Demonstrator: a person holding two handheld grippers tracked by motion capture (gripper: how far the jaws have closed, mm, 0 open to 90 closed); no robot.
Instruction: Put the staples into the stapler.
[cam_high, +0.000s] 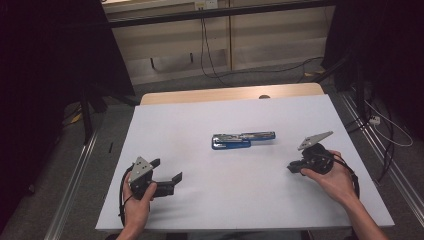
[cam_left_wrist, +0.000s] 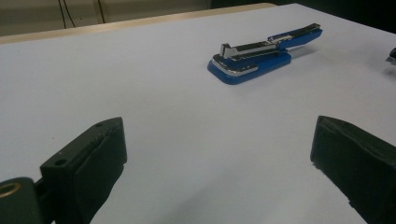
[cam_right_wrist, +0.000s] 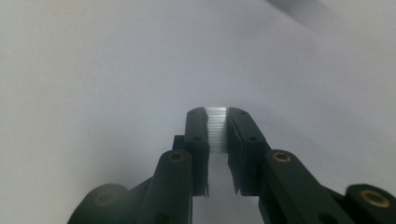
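A blue and silver stapler (cam_high: 242, 140) lies swung open at the middle of the white table (cam_high: 240, 200); in the left gripper view the stapler (cam_left_wrist: 261, 56) is ahead and to the right. My left gripper (cam_high: 167, 170) rests at the front left, its jaws wide open with nothing between them (cam_left_wrist: 217, 130). At the right, past the stapler's end, my right gripper (cam_high: 292, 167) is held low over the table. Its jaws (cam_right_wrist: 216, 116) are shut on a short silvery strip of staples (cam_right_wrist: 216, 133), which is pinched between the pads.
A wooden strip (cam_high: 230, 94) borders the table's far edge. Beyond it are a carpeted floor with cables (cam_high: 210, 60) and dark stands at both sides. Metal rails (cam_high: 75, 175) run along the floor beside the table.
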